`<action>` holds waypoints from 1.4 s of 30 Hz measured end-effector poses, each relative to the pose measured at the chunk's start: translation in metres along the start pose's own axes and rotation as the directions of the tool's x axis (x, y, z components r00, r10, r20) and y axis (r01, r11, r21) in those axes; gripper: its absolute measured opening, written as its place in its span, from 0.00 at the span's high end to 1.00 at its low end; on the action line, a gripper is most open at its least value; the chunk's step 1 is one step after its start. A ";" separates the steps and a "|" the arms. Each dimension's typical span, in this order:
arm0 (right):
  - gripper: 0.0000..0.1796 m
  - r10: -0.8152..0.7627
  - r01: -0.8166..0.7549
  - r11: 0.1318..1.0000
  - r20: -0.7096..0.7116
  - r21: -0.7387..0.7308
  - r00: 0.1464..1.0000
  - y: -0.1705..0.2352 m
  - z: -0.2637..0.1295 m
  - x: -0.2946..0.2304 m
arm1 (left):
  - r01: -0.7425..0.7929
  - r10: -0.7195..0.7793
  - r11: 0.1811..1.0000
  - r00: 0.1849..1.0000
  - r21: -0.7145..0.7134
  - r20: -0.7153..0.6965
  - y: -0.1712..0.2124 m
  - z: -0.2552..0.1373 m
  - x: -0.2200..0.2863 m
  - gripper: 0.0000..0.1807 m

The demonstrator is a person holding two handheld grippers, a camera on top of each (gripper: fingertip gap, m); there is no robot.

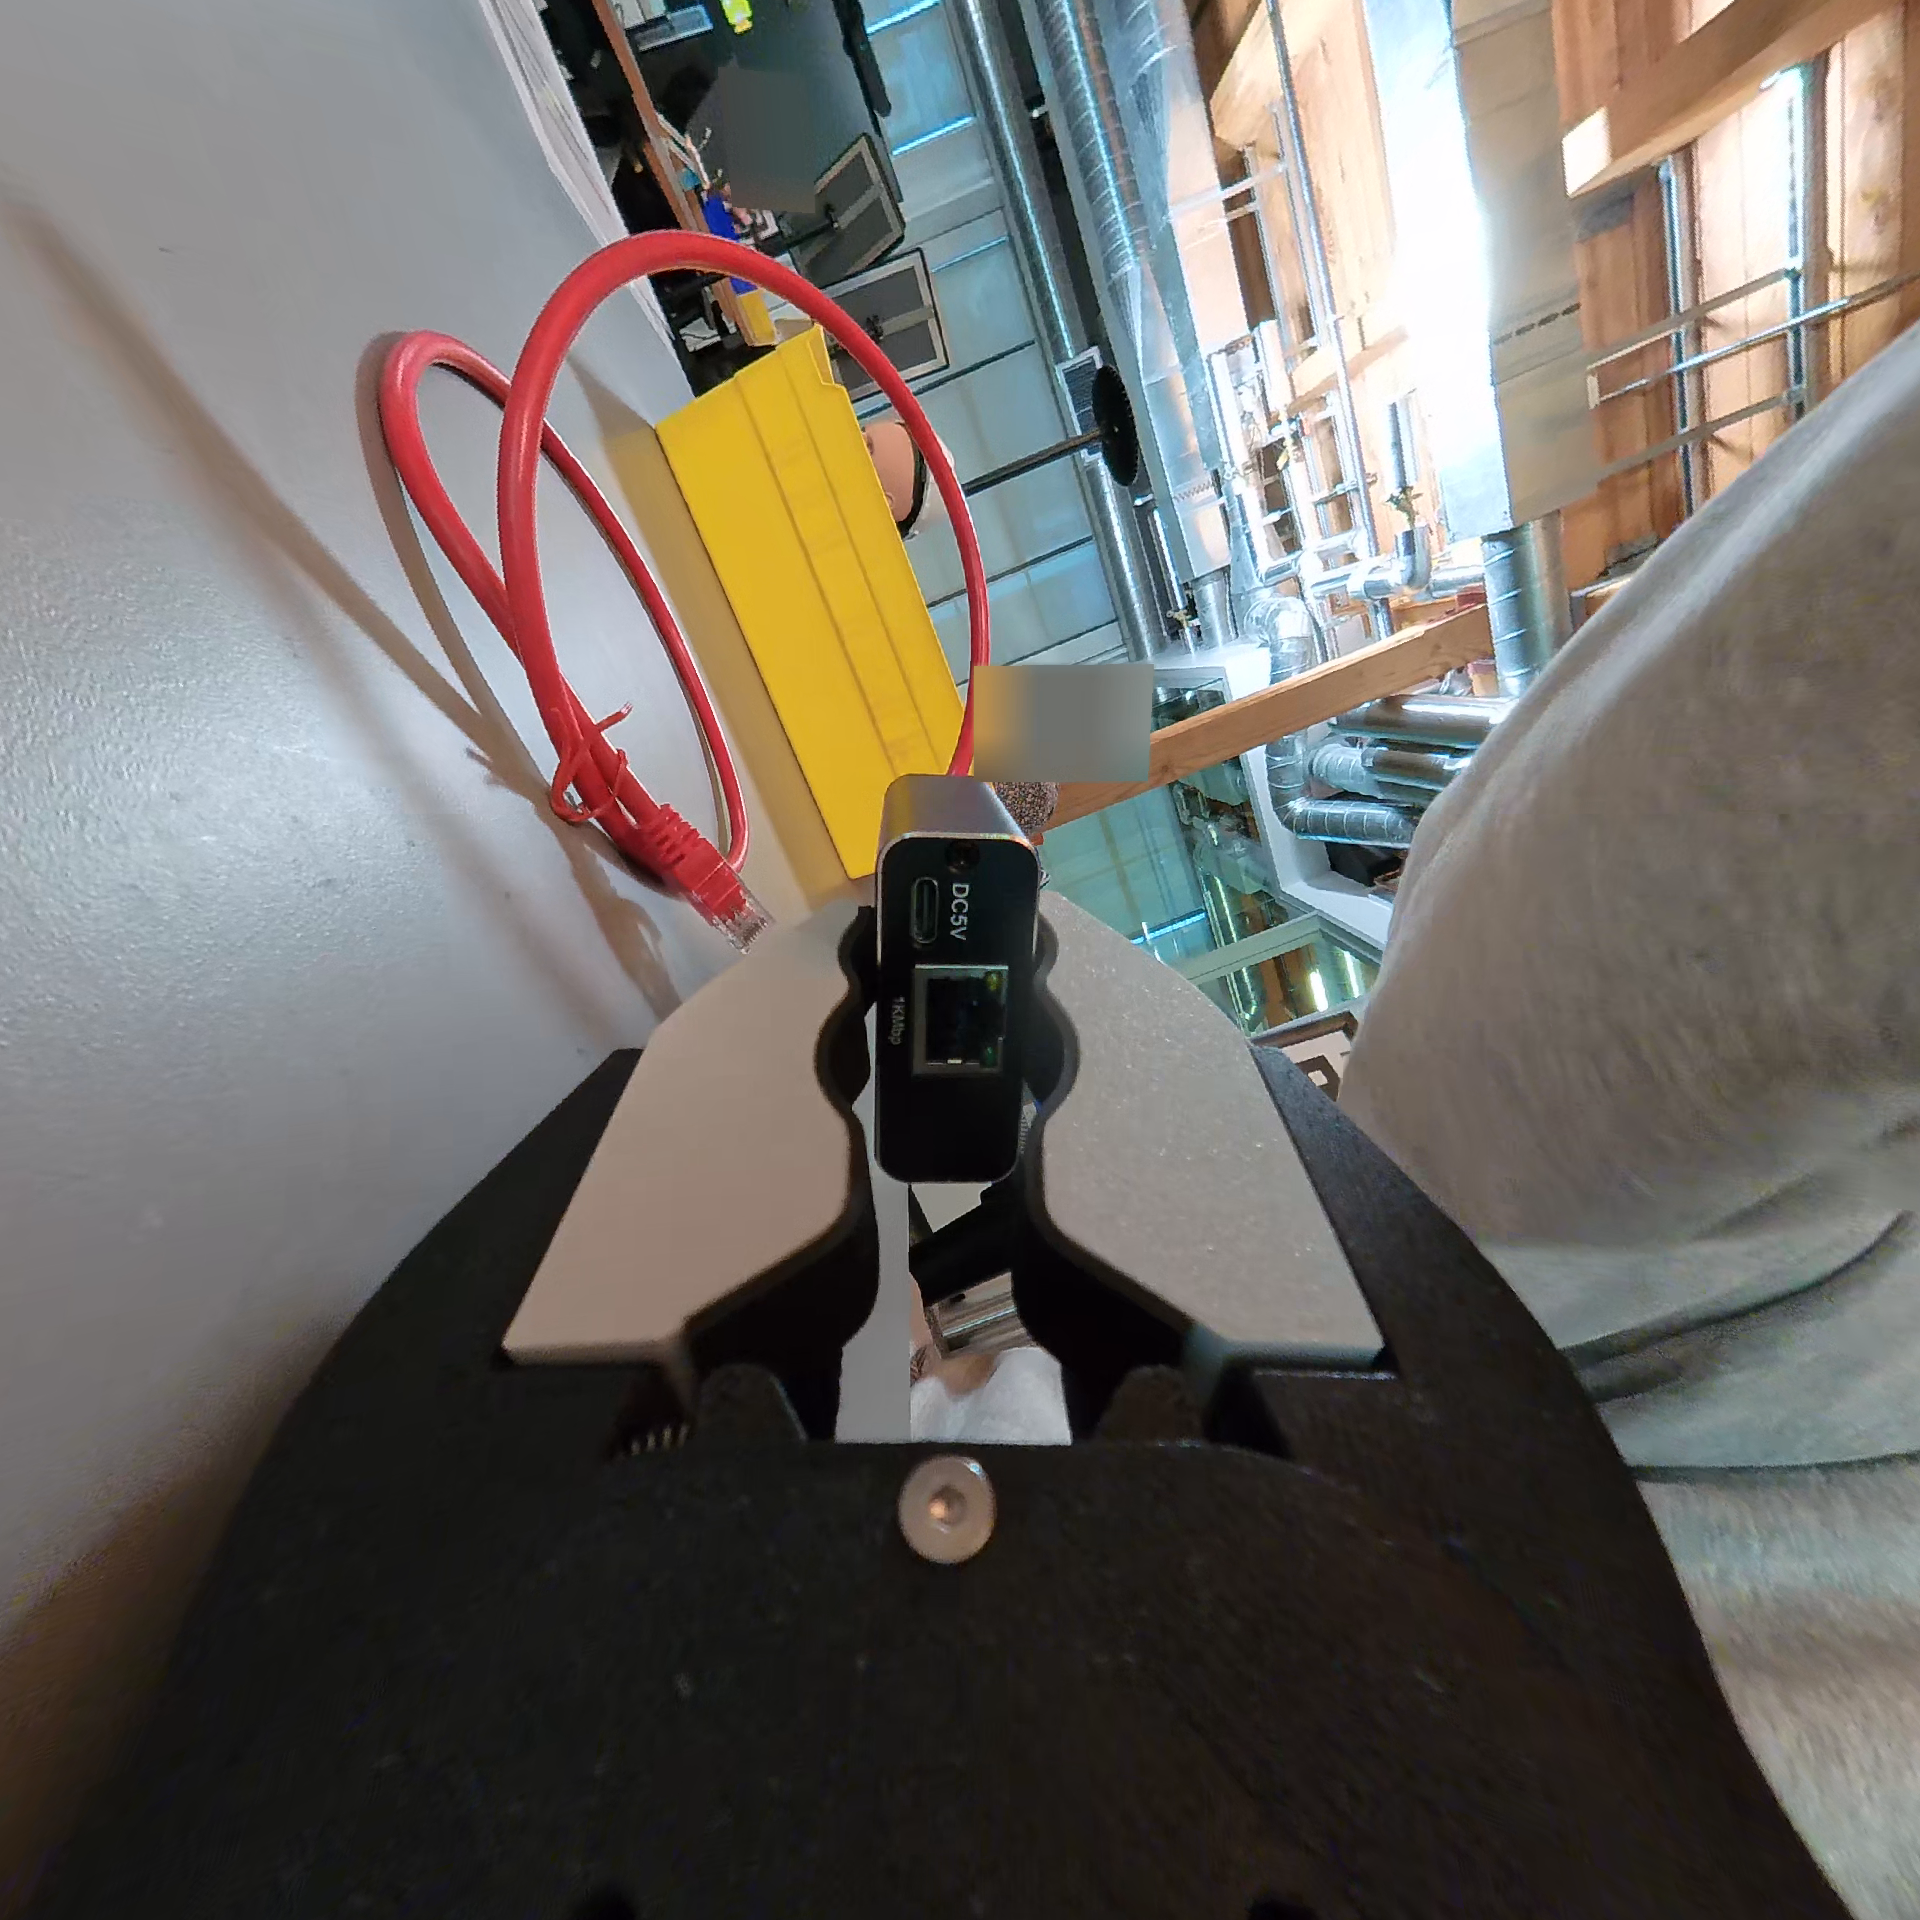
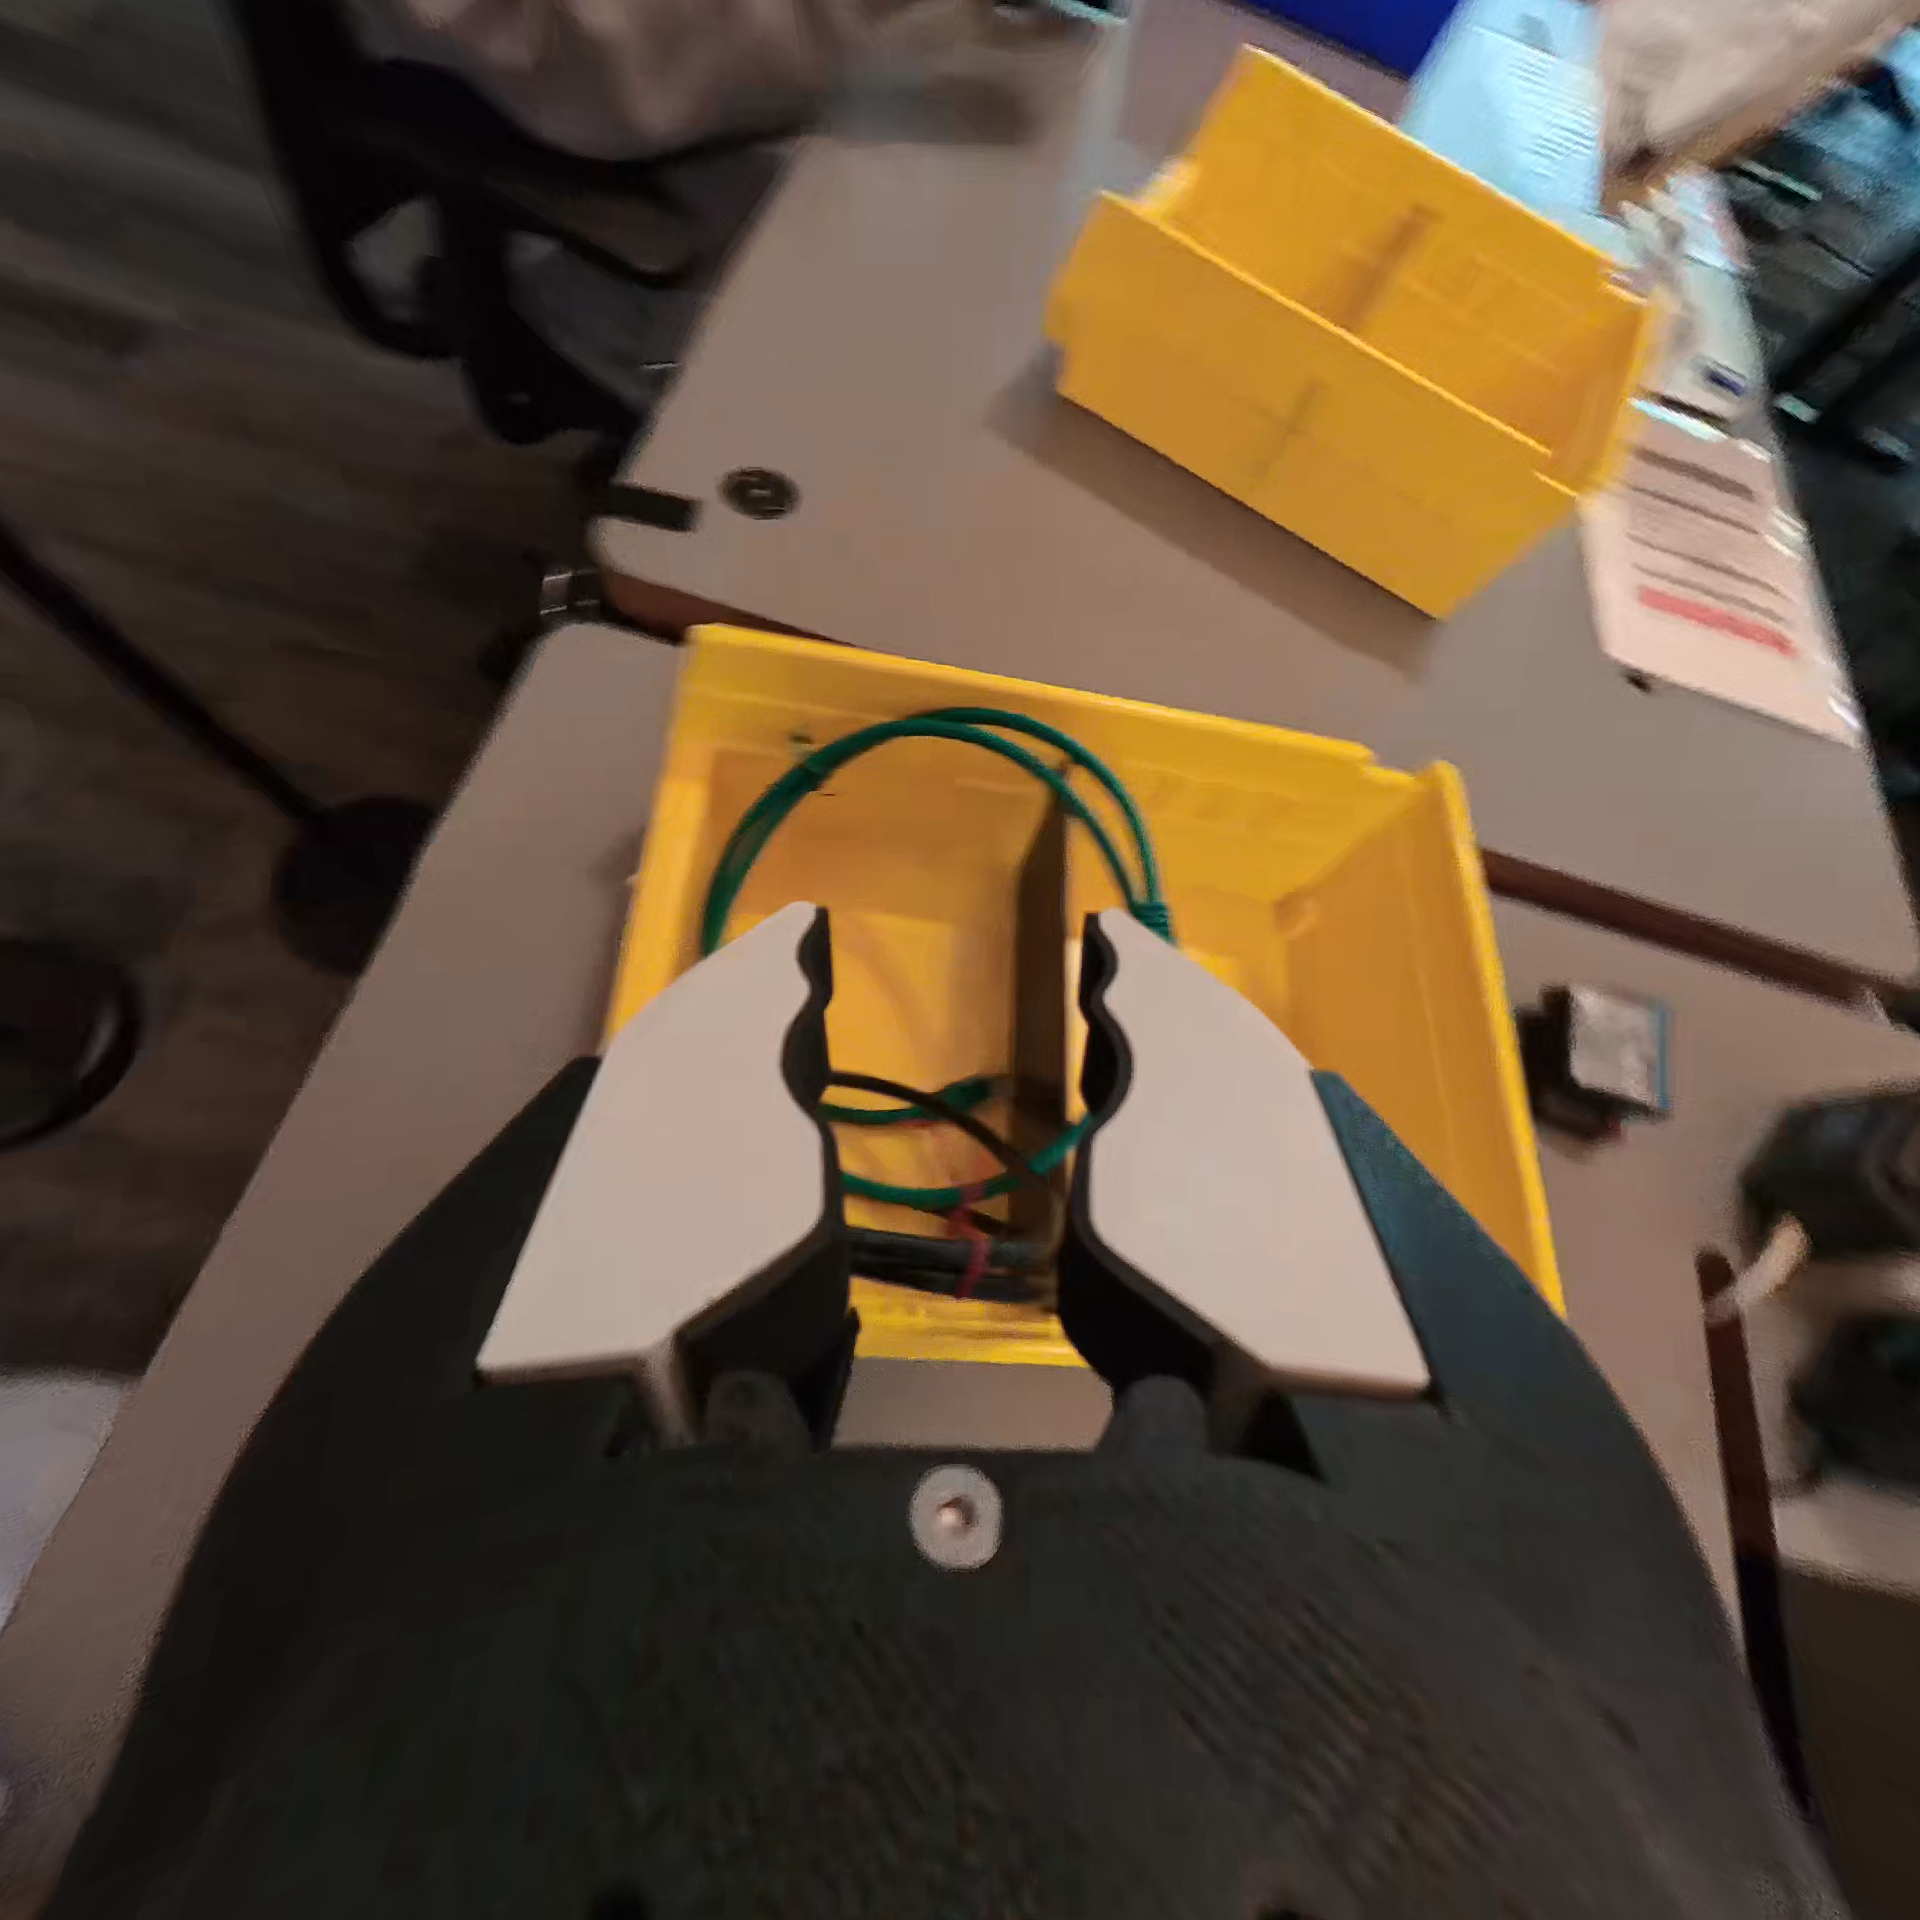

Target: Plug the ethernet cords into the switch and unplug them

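Note:
My left gripper is shut on a small dark switch, held on end with its port face toward the camera and the network port empty. A red ethernet cord lies coiled on the grey table to the left, its clear plug close to the switch. Its other end runs behind the switch, hidden. My right gripper is open and empty above a yellow bin that holds a green cord and a black cord, tied in loops.
A yellow bin stands behind the red cord in the left wrist view. A grey sleeve fills the right side. In the right wrist view a second yellow bin sits farther back, papers at right, and a small dark box beside the near bin.

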State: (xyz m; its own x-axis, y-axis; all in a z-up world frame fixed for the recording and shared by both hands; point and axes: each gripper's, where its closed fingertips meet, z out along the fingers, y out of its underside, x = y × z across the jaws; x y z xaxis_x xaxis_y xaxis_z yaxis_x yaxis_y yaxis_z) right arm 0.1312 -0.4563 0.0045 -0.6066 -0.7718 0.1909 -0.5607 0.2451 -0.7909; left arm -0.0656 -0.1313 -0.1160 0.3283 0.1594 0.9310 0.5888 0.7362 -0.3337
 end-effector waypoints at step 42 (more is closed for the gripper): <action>0.97 0.309 -0.179 0.806 -0.143 0.564 0.940 -0.107 -0.211 0.044 | 0.020 -0.020 1.000 1.000 0.008 -0.017 -0.001 -0.001 0.001 0.86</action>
State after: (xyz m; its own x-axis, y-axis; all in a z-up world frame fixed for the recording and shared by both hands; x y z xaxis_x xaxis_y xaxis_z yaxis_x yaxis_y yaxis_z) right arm 0.0458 -0.3931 0.2204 -0.8241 -0.5662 0.0182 -0.0256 0.0051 -0.9997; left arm -0.0649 -0.1326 -0.1148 0.3294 0.1336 0.9347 0.5889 0.7447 -0.3140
